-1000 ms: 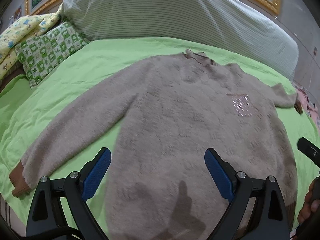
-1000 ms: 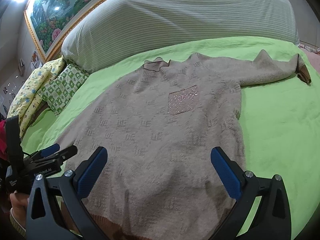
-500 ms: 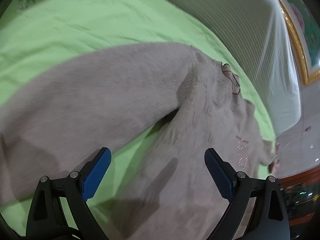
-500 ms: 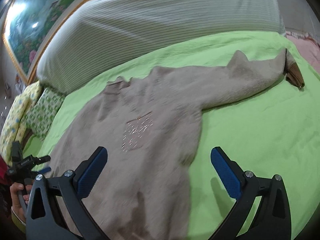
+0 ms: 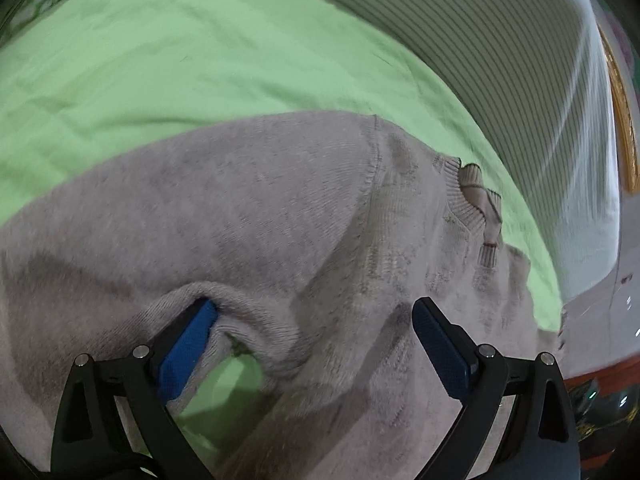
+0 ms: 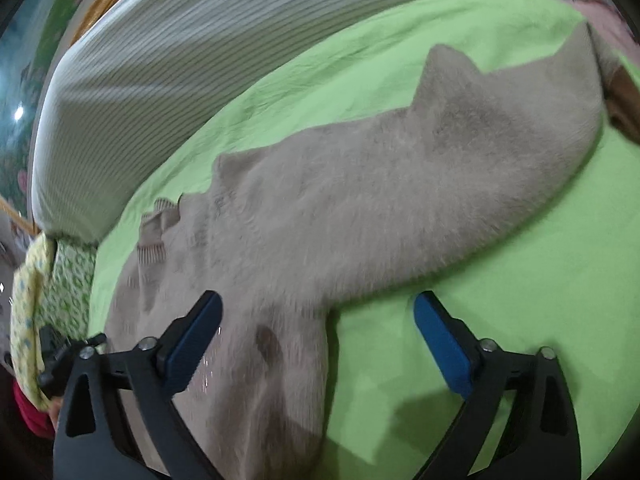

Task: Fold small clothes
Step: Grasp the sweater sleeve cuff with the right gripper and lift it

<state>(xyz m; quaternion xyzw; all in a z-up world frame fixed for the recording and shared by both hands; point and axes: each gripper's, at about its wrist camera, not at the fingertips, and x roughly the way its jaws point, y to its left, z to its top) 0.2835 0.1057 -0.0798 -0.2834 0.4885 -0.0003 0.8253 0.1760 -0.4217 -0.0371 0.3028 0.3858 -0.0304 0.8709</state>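
The beige sweater (image 5: 304, 216) lies flat on the green sheet (image 5: 200, 60). Left gripper (image 5: 316, 344): fingers spread; the 9 o'clock fingertip is hidden under the armpit fold. Right gripper (image 6: 320, 332): jaws wide, just closing slightly, straddling the other armpit; cuff cut off at 2 o'clock.

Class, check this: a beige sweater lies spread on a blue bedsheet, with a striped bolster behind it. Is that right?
Not quite. The bedsheet is light green, not blue, as the right wrist view shows plainly. The rest holds: the beige sweater lies spread on it, with the striped bolster behind it.
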